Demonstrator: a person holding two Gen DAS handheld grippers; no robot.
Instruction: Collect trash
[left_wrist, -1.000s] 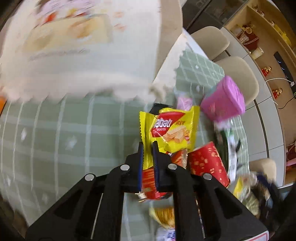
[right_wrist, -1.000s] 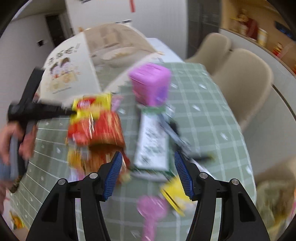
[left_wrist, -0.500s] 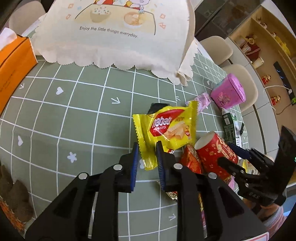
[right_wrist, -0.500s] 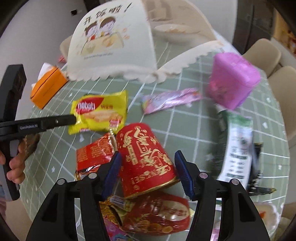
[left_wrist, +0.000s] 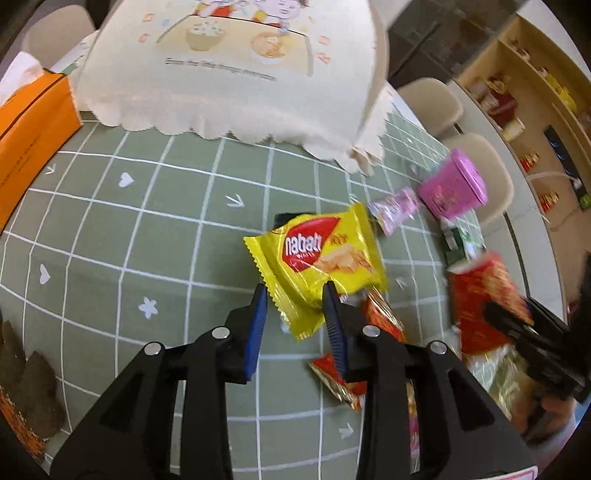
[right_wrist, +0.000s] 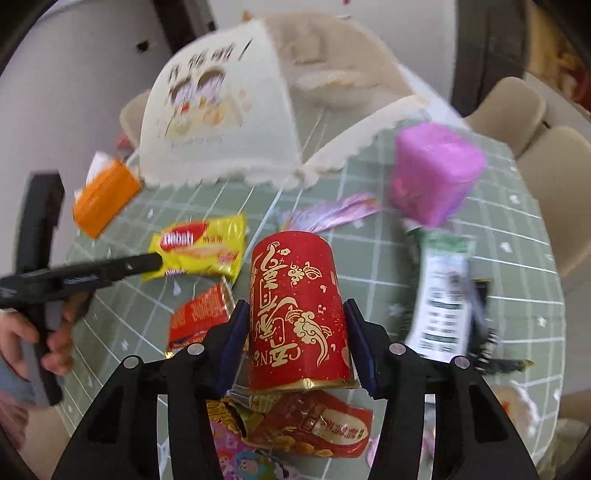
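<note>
Between left gripper (left_wrist: 293, 301) jaws, just opening, now parted: yellow wafer packet (left_wrist: 317, 266) corner, unpinched, on table (left_wrist: 110, 236). Right gripper (right_wrist: 295, 314) jaws, closing, flank red cup (right_wrist: 297, 310); contact unclear. Cup's base hides wrappers (right_wrist: 314, 424).

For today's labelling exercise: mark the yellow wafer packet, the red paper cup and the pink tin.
yellow wafer packet (left_wrist: 317, 266), left wrist view, printed front.
red paper cup (right_wrist: 297, 306), right wrist view, side wall.
pink tin (left_wrist: 452, 190), left wrist view, side.
</note>
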